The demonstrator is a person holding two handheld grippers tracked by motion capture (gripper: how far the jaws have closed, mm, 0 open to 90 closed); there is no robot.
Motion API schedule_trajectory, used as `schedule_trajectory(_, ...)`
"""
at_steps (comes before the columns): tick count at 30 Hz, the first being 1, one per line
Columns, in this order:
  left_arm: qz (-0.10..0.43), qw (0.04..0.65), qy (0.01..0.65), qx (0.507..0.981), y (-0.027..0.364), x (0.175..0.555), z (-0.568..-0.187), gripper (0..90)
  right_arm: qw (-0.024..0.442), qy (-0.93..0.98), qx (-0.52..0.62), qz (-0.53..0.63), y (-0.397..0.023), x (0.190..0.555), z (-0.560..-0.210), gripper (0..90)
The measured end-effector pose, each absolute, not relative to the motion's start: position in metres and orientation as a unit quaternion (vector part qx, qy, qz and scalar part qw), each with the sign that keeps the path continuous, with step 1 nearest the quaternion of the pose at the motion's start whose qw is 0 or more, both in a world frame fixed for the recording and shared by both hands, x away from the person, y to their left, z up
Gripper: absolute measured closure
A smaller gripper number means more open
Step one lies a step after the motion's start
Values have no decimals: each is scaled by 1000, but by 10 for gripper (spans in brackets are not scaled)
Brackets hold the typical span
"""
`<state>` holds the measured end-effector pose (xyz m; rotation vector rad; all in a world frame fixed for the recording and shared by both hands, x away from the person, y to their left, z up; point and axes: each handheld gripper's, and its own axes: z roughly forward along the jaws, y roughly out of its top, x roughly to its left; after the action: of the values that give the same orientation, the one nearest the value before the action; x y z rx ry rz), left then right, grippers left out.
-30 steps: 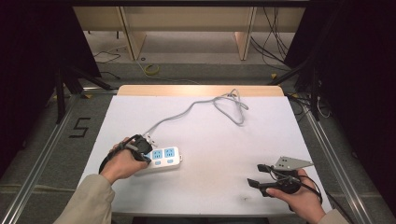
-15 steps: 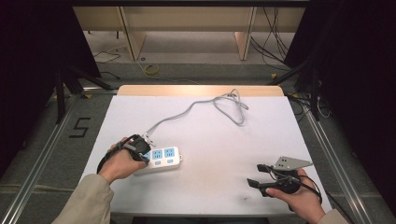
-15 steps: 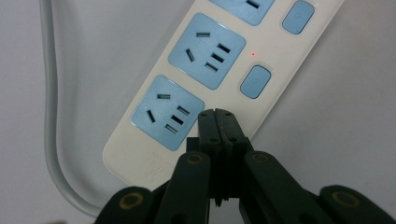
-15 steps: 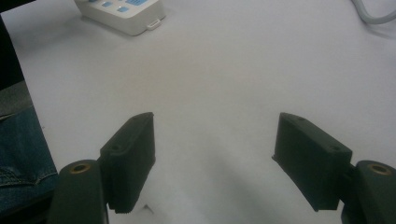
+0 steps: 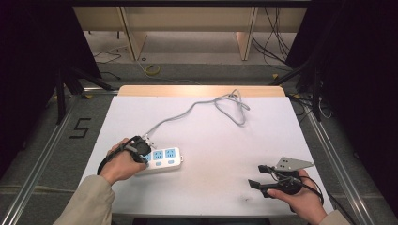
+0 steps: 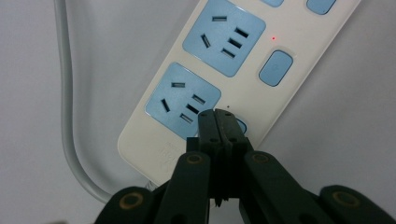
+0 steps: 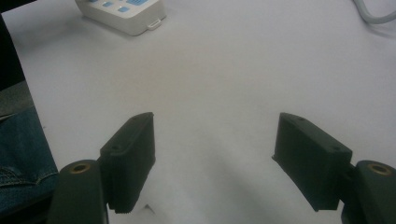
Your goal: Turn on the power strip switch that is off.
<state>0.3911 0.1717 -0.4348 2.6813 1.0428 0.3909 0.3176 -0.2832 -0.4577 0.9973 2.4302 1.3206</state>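
Note:
A white power strip (image 5: 162, 158) with blue sockets lies on the white table (image 5: 211, 197) at the front left. Its grey cable (image 5: 197, 108) runs back to a loop near the far edge. My left gripper (image 5: 143, 152) is at the strip's near end. In the left gripper view its jaws (image 6: 217, 122) are shut together, and their tips rest on the blue switch (image 6: 240, 126) beside the nearest socket. The following switch (image 6: 275, 67) has a red light lit above it. My right gripper (image 5: 256, 176) stands open at the front right with nothing between its fingers (image 7: 130, 154).
The strip (image 7: 123, 14) shows far off in the right gripper view, with white table between. A person's trouser leg (image 7: 18, 135) is past the table edge. Beyond the table's wooden far edge (image 5: 202, 90) there are floor cables and dark stands.

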Motion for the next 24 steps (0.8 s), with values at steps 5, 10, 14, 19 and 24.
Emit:
schedule_trajectory(5,129,128,357,916,168,390,-433,900,100,823,337,447,-284,318,-458,293)
schedule_trajectory(10,128,126,357,917,168,391,-434,900,100,822,337,448,-283,317,-458,294)
schedule_trajectory(14,129,120,353,919,167,391,-435,900,101,822,337,448,-283,317,-458,293)
schedule_trajectory(19,128,119,353,919,167,390,-436,900,101,822,337,448,-283,317,-458,293)
schedule_trajectory(24,128,121,355,918,167,390,-436,900,101,822,336,448,-283,317,-458,293)
